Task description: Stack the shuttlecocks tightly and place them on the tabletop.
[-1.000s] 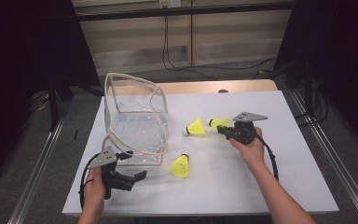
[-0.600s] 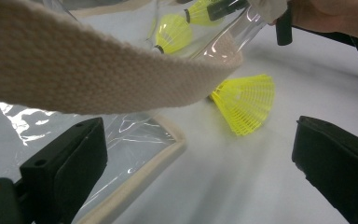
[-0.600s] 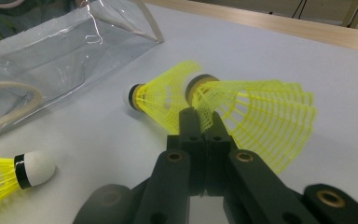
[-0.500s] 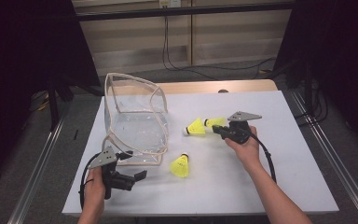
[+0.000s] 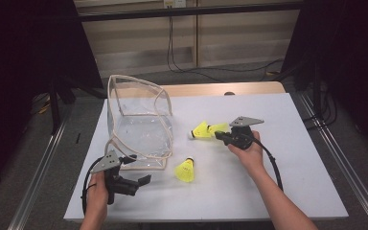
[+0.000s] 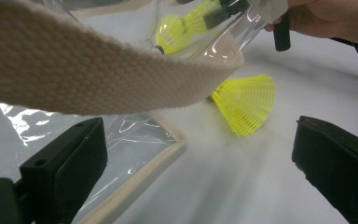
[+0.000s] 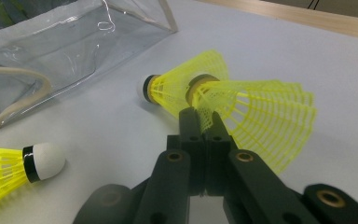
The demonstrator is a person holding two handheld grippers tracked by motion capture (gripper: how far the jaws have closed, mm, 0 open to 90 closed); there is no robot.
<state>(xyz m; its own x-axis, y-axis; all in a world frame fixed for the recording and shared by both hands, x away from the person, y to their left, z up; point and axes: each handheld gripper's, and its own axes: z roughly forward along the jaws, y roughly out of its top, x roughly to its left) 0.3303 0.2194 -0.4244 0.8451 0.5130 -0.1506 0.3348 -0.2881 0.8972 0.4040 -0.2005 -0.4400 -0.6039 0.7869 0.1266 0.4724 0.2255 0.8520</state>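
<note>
With our right gripper (image 7: 205, 122) pinching the skirt of the nested yellow plastic shuttlecocks (image 7: 228, 95) beside the clear plastic bag (image 5: 139, 122), we should lift gently, while our left gripper (image 6: 200, 158) waits spread.

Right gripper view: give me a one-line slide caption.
Right gripper shut on the skirt of two nested yellow shuttlecocks, near the clear bag.

The high view looked forward and down from above the near edge of the table (image 5: 287, 124). Each gripper view sat low, close to the tabletop, facing along its own jaws. All three shared the yellow shuttlecock (image 5: 186, 170) (image 6: 246, 102) (image 7: 9, 175) at frame centre, right of centre and lower left.
</note>
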